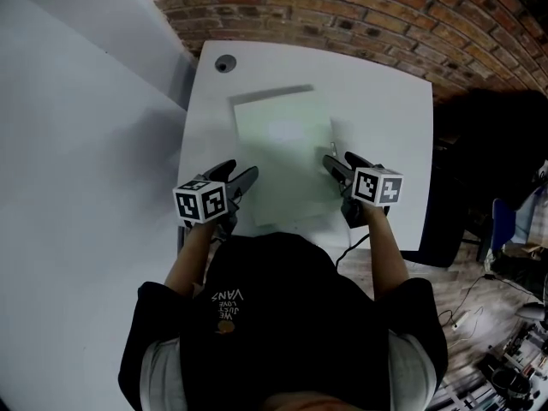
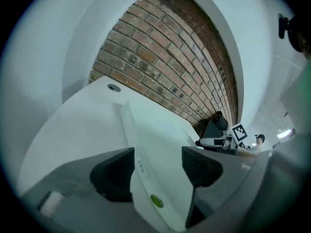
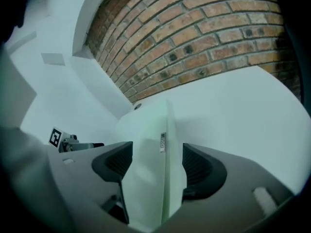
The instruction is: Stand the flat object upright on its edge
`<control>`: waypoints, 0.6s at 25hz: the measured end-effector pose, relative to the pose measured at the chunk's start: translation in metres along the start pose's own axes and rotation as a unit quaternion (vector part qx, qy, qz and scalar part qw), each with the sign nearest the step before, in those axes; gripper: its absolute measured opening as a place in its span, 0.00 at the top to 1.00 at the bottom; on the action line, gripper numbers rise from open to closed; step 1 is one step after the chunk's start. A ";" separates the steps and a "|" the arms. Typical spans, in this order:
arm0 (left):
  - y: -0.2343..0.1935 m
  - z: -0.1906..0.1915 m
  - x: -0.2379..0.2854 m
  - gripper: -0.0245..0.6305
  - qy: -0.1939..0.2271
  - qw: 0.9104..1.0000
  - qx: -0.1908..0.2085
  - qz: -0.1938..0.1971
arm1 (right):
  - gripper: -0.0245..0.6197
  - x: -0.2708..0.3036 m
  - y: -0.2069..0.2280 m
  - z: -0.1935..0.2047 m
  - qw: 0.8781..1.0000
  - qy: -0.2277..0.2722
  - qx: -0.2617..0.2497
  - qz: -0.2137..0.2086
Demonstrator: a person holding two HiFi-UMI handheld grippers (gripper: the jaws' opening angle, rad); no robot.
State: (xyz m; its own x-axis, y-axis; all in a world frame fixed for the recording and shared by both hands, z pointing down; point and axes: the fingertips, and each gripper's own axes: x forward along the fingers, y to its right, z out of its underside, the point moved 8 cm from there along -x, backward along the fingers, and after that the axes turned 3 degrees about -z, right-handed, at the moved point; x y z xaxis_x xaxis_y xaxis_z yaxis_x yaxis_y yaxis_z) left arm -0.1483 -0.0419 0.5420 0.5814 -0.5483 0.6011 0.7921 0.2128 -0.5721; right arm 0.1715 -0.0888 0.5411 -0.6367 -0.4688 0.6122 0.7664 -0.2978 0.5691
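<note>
While flat white panel [image 1: 282, 157] lies flat on counter [image 1: 390, 101], left gripper [image 1: 243, 171] and right gripper [image 1: 338, 158] flank its near corners; fingers [image 2: 114, 174] of both released, spread wide, panel edge between.

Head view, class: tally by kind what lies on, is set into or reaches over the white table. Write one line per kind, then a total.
Flat pale board: 1
Tongs: 2, left tongs and right tongs
Round table hole: 1
Total: 4
</note>
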 end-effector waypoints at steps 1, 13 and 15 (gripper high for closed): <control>-0.002 0.000 0.002 0.50 -0.007 1.000 -0.007 0.000 | 0.47 0.003 0.001 0.000 1.000 -0.009 0.005 -0.008; -0.007 0.010 0.023 0.42 -0.082 0.994 -0.064 0.027 | 0.44 0.027 0.012 0.001 0.994 -0.088 0.015 -0.064; -0.007 0.014 0.027 0.42 -0.093 0.992 -0.074 0.033 | 0.43 0.031 0.014 0.002 0.992 -0.096 0.023 -0.076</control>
State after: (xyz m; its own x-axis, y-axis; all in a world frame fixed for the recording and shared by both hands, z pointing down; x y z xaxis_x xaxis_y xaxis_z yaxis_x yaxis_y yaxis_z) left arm -0.1355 -0.0466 0.5703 0.6669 -0.3752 0.6438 0.7225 0.1141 -0.6819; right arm 0.1629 -0.1059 0.5690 -0.7531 -0.2523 0.6077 0.6577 -0.3125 0.6854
